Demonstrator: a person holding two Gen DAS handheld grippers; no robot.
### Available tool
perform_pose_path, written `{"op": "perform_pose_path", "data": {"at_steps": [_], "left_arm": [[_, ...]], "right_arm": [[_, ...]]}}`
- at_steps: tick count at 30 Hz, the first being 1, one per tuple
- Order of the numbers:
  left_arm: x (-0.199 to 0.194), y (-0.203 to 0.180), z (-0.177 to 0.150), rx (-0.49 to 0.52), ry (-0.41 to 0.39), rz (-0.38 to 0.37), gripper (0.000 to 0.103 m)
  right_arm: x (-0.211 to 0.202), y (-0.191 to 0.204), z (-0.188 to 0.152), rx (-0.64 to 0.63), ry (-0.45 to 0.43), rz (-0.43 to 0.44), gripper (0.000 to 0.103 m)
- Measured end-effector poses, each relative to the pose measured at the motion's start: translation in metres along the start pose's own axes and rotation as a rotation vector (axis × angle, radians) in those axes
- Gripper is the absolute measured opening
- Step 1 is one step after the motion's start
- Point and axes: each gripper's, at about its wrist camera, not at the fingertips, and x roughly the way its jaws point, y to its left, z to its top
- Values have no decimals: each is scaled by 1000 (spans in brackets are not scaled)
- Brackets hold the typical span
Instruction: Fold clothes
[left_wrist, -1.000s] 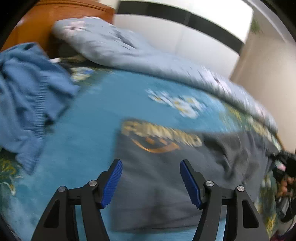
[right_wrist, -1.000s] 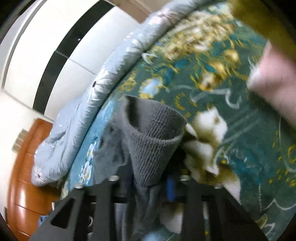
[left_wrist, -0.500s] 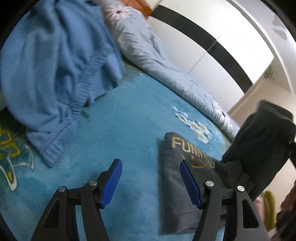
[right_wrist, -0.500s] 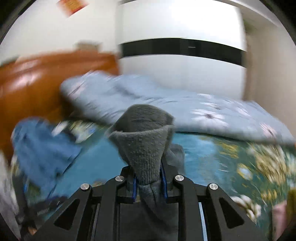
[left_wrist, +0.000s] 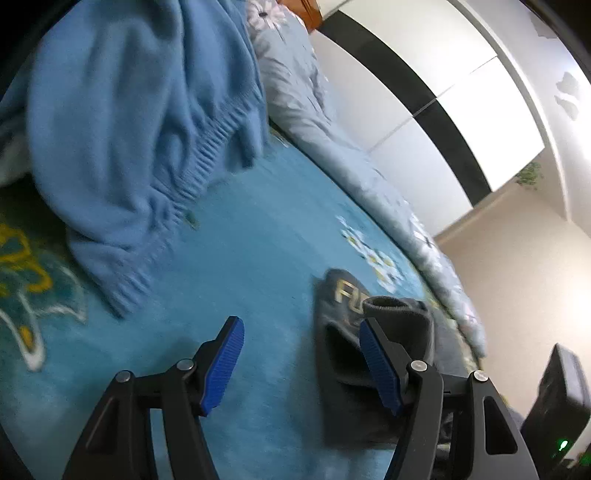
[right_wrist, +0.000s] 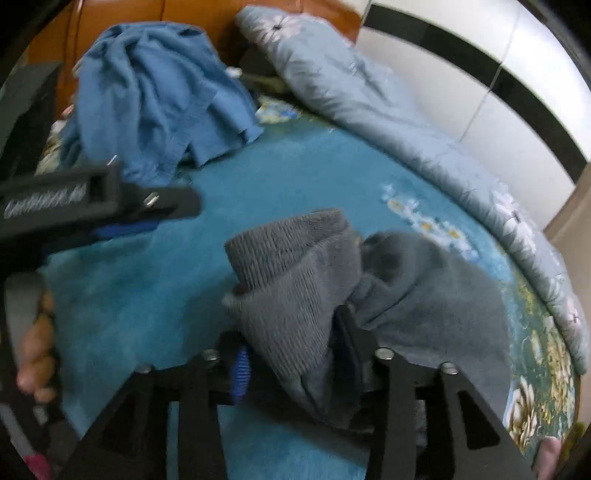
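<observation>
A grey sweatshirt (left_wrist: 343, 373) with gold lettering lies folded on the blue bedspread (left_wrist: 240, 258). My right gripper (right_wrist: 295, 365) is shut on the sweatshirt's ribbed grey sleeve cuff (right_wrist: 291, 266) and holds it over the garment's body (right_wrist: 436, 295). The cuff also shows in the left wrist view (left_wrist: 395, 314), laid across the lettering. My left gripper (left_wrist: 301, 360) is open and empty, low over the bedspread at the sweatshirt's left edge. It also shows at the left of the right wrist view (right_wrist: 110, 206).
A crumpled blue sweater (left_wrist: 129, 129) (right_wrist: 155, 96) lies at the upper left near the wooden headboard (right_wrist: 110, 22). A pale floral duvet (right_wrist: 388, 122) runs along the bed's far side by the white wardrobe (left_wrist: 424, 110). A dark device (left_wrist: 557, 406) stands at lower right.
My right gripper has swung the grey sleeve across and down onto the sweatshirt's body. My left gripper has stayed open and shifted a little to the left and closer to the blue sweater.
</observation>
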Motion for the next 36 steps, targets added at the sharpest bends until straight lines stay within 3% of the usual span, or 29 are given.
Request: {"op": "perform_pose_path", "data": {"at_steps": [5, 7, 13, 17, 19, 23, 27, 29, 30, 31, 36], "left_arm": [[14, 0, -1, -74, 137, -183, 69], [20, -3, -4, -96, 188, -226, 70], [37, -17, -10, -126, 304, -355, 74], [46, -25, -17, -173, 332, -346, 77], [39, -34, -18, -172, 292, -333, 77], [32, -67, -16, -67, 257, -266, 79], [40, -80, -22, -38, 261, -163, 76], [37, -83, -25, -7, 215, -120, 55], [35, -83, -25, 4, 196, -96, 28], [33, -83, -26, 15, 176, -71, 21], [18, -89, -27, 111, 96, -10, 17]], "right_arm": [[-22, -16, -15, 56, 22, 105, 51], [-32, -29, -21, 117, 12, 151, 54], [-56, -53, -33, 189, -44, 183, 54], [-80, -68, -52, 182, -70, 117, 54], [-87, -80, -65, 215, -87, 105, 55], [-87, -102, -90, 318, -89, 141, 55], [-91, -110, -100, 377, -121, 190, 55], [-96, -113, -104, 385, -146, 209, 55], [-98, -114, -106, 388, -153, 212, 55], [-98, -116, -108, 395, -157, 214, 55], [-100, -137, -125, 482, -181, 229, 55]]}}
